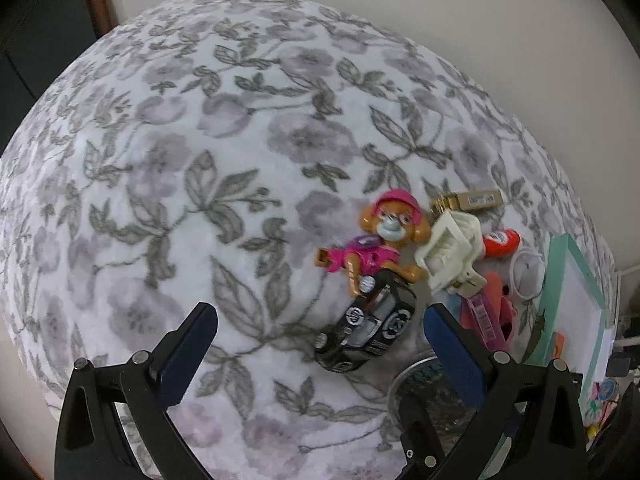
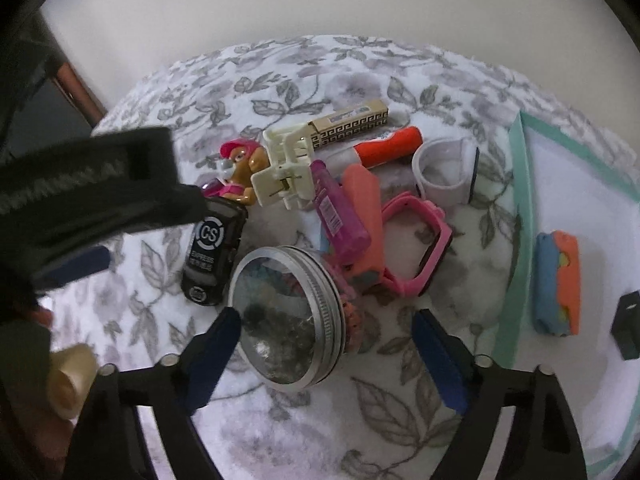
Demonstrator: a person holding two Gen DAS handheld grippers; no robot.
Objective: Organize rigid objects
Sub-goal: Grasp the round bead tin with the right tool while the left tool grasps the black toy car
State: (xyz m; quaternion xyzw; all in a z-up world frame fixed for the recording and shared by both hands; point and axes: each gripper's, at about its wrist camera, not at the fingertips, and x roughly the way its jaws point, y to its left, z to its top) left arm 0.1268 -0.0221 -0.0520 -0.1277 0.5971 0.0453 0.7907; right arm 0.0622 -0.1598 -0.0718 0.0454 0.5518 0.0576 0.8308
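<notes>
Jaws of both grippers gape empty (blue pads apart), the black toy car (image 1: 366, 330) lying lengthwise toward the left gripper (image 1: 320, 354).

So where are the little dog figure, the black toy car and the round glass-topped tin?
dog figure (image 1: 394, 220), left wrist view, on its face.
black toy car (image 2: 214, 248), right wrist view, on its roof.
glass-topped tin (image 2: 286, 316), right wrist view, on its lid.

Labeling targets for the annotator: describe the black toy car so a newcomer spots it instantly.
On the floral blanket, find the toy pile beside the teal-edged tray. At the pile's left edge, next to the round jar lid and just below the pink-helmeted pup figure, lies the black car. It is the only black toy there, marked with a white "CS" circle.
</notes>
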